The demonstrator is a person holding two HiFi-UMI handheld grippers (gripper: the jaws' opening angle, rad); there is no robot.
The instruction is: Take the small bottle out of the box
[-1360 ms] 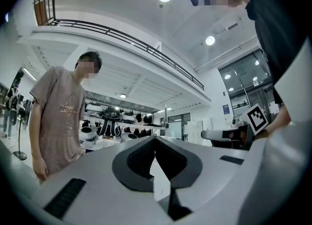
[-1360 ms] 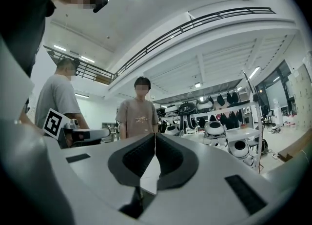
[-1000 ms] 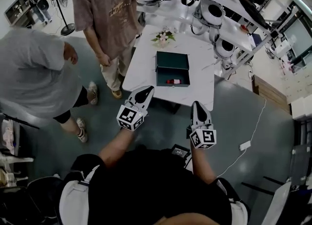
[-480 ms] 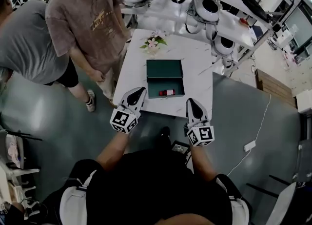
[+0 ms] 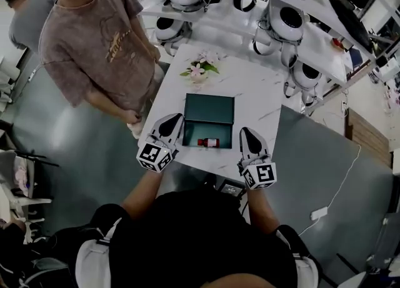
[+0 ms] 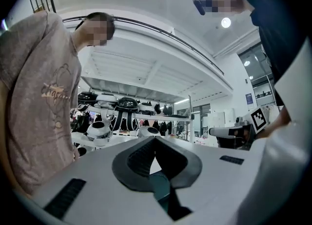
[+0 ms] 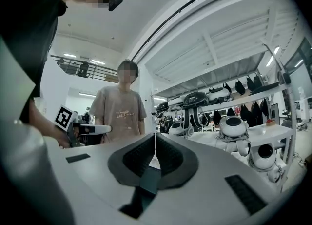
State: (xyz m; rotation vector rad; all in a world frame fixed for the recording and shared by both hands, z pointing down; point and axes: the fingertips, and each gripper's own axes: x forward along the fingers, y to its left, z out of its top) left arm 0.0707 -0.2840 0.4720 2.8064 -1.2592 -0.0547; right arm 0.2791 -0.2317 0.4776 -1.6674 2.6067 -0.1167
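A dark green box stands open on the white table, lid raised toward the far side. The small bottle, clear with a red cap, lies on its side in the box's near part. My left gripper hovers by the box's near left corner, jaws shut and empty. My right gripper is just right of the near right corner, also shut and empty. In the left gripper view the left gripper's tips meet. In the right gripper view the right gripper's tips meet too.
A person in a brown T-shirt stands close to the table's left edge. A small flower arrangement sits on the far side of the table. Shelves with white robot heads stand behind it. A cable and power strip lie on the floor at right.
The table and box have come nearer, and both grippers now flank the box's near corners. The person in grey has moved off to the far left. Both grippers stay shut.
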